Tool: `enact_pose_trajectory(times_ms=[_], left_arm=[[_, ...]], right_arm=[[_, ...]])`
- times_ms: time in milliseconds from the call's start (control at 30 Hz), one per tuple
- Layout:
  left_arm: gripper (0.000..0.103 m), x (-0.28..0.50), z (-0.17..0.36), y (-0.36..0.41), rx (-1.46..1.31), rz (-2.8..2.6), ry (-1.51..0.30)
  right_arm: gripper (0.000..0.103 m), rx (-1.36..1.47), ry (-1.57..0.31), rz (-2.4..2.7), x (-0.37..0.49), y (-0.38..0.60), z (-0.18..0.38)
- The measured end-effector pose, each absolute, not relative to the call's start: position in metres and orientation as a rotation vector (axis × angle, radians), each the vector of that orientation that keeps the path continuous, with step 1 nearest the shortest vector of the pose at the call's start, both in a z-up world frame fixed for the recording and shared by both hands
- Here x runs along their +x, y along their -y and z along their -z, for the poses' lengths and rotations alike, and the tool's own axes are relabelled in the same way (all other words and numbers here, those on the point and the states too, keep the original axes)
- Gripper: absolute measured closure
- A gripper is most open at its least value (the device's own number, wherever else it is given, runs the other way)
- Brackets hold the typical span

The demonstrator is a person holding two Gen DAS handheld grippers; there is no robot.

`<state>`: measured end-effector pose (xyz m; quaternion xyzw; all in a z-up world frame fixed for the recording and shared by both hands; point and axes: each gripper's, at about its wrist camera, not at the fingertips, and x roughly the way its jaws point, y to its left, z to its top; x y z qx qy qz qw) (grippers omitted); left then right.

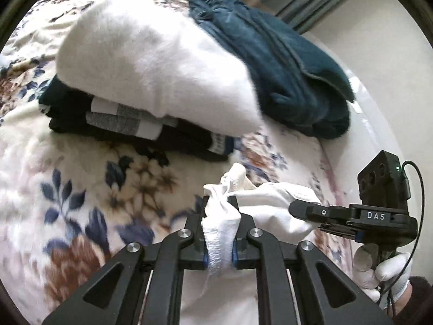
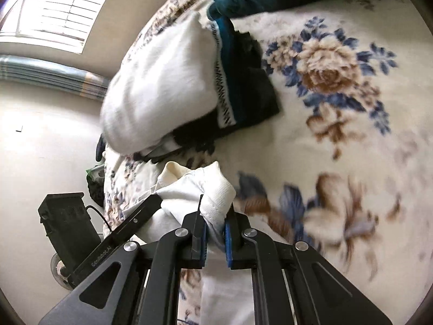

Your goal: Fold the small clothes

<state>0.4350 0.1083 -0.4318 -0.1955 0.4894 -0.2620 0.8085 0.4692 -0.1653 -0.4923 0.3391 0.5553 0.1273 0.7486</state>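
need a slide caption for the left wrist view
Left gripper and right gripper both clamp a small white cloth garment above the floral blanket, near stacked folded clothes.

Both tongs pinching one small white garment over a flowered bed.

The left tongs (image 1: 219, 222) clamp a bunched white garment (image 1: 232, 216); the right tongs (image 1: 300, 208), held in a white-gloved hand (image 1: 384, 276), grip its other end. Beyond, on the floral blanket (image 1: 81, 189), a white folded piece (image 1: 151, 67) tops a dark stack (image 1: 130, 127), beside crumpled teal cloth (image 1: 276, 62).
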Motion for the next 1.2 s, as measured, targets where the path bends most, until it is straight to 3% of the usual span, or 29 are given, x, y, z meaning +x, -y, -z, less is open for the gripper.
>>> enact_pose_trajectory(times_ms=[267,400,467,533,567,767,933,1200], left_arm=[[0.094,0.344,0.411,-0.099,-0.349,0.659,-1.072],[0.08,0.29,0.434,-0.108,-0.325,0.674,-1.215],[0.074,0.264,0.449,-0.115,-0.345,0.664,-1.296],[0.065,0.241,0.46,-0.131,-0.369,0.638,-1.368],[0.065,0.23,0.465,-0.141,-0.385,0.613,-1.402],[0.065,0.226,0.47,-0.18,-0.486,0.484,-1.455],[0.064,0.26,0.482,-0.15,-0.467,0.471,-1.398],[0.064,0.234,0.526,-0.105,-0.118,0.438,-1.505]], right_arm=[[0.093,0.724,-1.187,-0.279,0.352,0.149,0.455],[0.091,0.686,-1.283,-0.298,0.292,0.133,0.47],[0.078,0.664,-1.373,-0.273,0.262,0.126,0.484],[0.047,0.641,-1.44,-0.249,0.239,0.122,0.495],[0.043,0.629,-1.463,-0.227,0.23,0.122,0.499],[0.041,0.758,-1.419,-0.067,0.194,0.147,0.498],[0.041,0.723,-1.409,0.064,0.21,0.138,0.524],[0.041,0.491,-1.542,0.121,0.202,0.102,0.565]])
